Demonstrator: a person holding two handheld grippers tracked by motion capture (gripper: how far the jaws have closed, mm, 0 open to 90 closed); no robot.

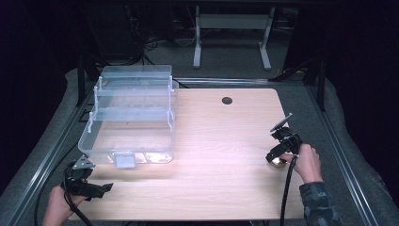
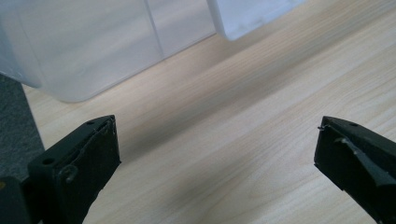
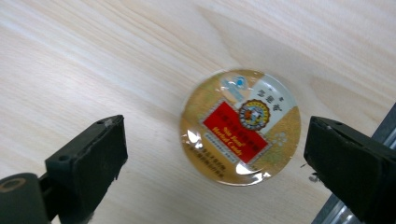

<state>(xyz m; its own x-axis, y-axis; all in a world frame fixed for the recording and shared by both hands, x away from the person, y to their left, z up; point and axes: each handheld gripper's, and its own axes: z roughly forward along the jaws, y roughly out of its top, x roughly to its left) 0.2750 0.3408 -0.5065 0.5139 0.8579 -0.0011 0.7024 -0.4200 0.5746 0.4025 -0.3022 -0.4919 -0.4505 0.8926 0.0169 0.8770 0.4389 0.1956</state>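
Evidently we are lining up on the round candy tin [image 3: 240, 127]: our right gripper [image 3: 212, 154] points down at it with its jaws spread wide and nothing pinched, one jaw to each side of the tin and both clear of its rim. The tin lies flat, label up, on the wooden table [image 1: 221, 141] close to the right edge, just beside the metal rail, so a straddle from above looks like the simplest way to take it. In the high view that gripper [image 1: 281, 149] tilts downward from our right hand [image 1: 308, 162], wrist bent, forearm coming in from the lower right.

Our left gripper [image 2: 217, 149] is likewise released, jaws wide apart over bare wood. It rests low near the front left corner in our left hand [image 1: 56, 205], pointing roughly level toward the clear plastic organizer box [image 1: 131, 117], which stands open with its stepped trays raised, probably ready to receive the tin.
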